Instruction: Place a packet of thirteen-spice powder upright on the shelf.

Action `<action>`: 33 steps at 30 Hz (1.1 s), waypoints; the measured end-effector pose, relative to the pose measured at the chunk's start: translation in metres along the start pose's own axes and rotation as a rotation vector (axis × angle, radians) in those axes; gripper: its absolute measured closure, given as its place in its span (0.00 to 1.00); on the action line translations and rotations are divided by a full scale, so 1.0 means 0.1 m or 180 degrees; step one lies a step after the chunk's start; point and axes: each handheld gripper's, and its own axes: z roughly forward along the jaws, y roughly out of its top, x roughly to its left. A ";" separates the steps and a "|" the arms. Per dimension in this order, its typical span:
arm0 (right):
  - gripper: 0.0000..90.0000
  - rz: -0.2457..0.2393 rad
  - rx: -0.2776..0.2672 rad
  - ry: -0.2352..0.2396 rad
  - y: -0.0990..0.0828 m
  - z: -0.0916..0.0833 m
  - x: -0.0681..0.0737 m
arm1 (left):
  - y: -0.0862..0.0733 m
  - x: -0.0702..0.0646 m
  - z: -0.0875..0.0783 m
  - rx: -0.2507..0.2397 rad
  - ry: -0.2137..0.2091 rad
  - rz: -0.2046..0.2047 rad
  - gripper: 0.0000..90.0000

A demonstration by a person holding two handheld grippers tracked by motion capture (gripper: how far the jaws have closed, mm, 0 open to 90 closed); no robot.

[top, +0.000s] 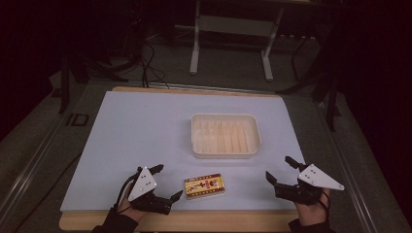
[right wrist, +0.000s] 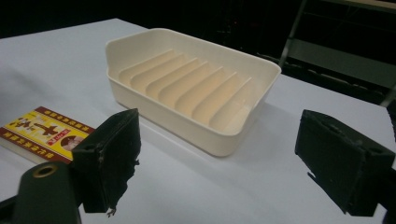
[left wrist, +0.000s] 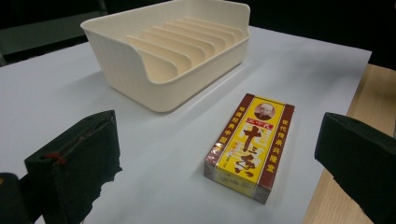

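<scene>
The left gripper [top: 166, 183] is resting at the table's near edge, jaws spread wide and holding nothing, likely lining up on the yellow-and-red box [top: 204, 186] lying flat just beside it. Behind the box, the cream slotted tray [top: 224, 151] is sitting empty, probably awaiting it. The right gripper [top: 279, 169] is idling wide open and empty, well clear.

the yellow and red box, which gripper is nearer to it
Left. The left gripper sits just beside the box, its jaws open toward it. The right gripper is farther off on the box's other side, nearer the cream tray.
</scene>
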 end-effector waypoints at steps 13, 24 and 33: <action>0.16 -0.0109 -0.0012 -0.0040 0.01 0.00 -0.02 | 0.05 0.01 0.00 -0.0014 -0.0071 -0.0075 0.01; 0.15 -0.0014 0.0047 0.0087 0.01 0.03 0.00 | 0.34 -0.07 0.07 0.0144 -0.0474 -0.0072 0.01; 0.16 -0.0052 0.0040 0.0214 0.03 0.03 0.05 | 0.45 -0.13 0.31 0.0237 -0.0699 0.0055 0.01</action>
